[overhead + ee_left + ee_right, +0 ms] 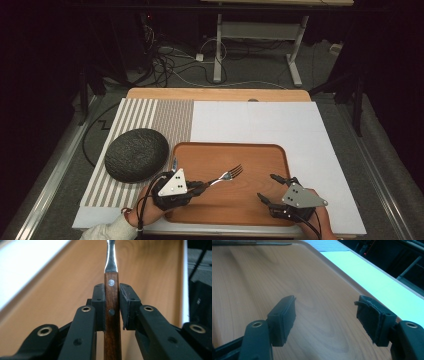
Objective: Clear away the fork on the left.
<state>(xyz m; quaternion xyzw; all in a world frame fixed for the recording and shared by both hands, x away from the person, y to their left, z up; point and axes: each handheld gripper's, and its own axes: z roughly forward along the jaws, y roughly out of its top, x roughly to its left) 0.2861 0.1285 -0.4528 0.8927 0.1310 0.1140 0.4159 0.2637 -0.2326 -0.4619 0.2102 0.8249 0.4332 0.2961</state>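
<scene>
Black left claw [200, 187] is clamped on your wooden-handled steel fork [227, 176], pads pinching the handle from both sides, tines out over the brown wooden tray [280, 150]. Fork looks picked up; setting it down is probably what's left. Right claw [266, 187] hangs spread wide and empty above the tray's near right part. Farther left, dark grey round stone-like lump [136, 154] sits on the striped mat [150, 112], on the counter.
</scene>
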